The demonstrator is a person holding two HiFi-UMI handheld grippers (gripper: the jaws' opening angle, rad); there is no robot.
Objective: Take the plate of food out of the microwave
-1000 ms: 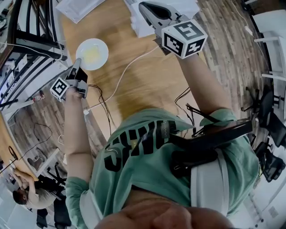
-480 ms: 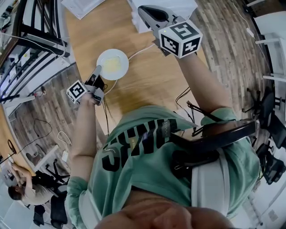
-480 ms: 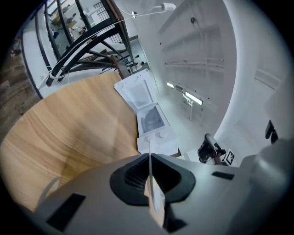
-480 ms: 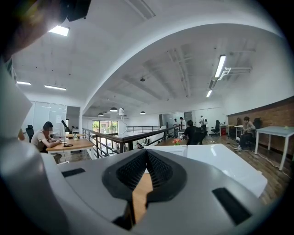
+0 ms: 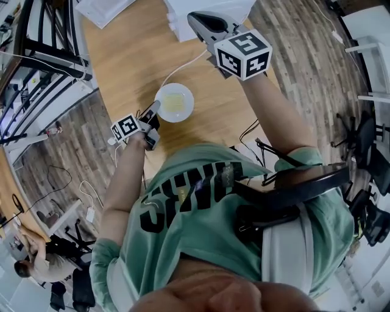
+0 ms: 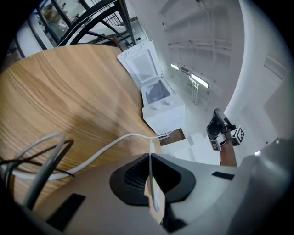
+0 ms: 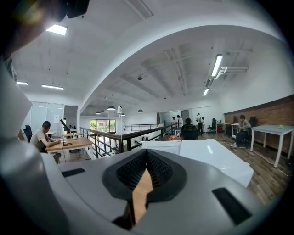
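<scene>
A white plate [image 5: 175, 102] with yellow food sits low over the wooden table [image 5: 128, 55], close to my body. My left gripper [image 5: 155, 108] is shut on the plate's near-left rim. In the left gripper view that rim [image 6: 153, 186] shows as a thin white edge pinched in my left gripper [image 6: 150, 158]. The white microwave [image 6: 156, 98] stands at the far side with its door open. My right gripper [image 5: 198, 18] hovers next to the microwave [image 5: 210, 7], shut and holding nothing. In its own view the right gripper [image 7: 146, 155] has only wood showing below its meeting pads.
A white cable [image 5: 183, 70] runs across the table from the microwave, and dark cables [image 6: 32, 160] lie near the front edge. A white flat object [image 5: 103, 9] lies at the far left of the table. A black railing [image 5: 42, 55] borders the table's left.
The left gripper has carried the plate to the right and nearer to my body, lower over the table. The right gripper has hardly shifted beside the microwave.
</scene>
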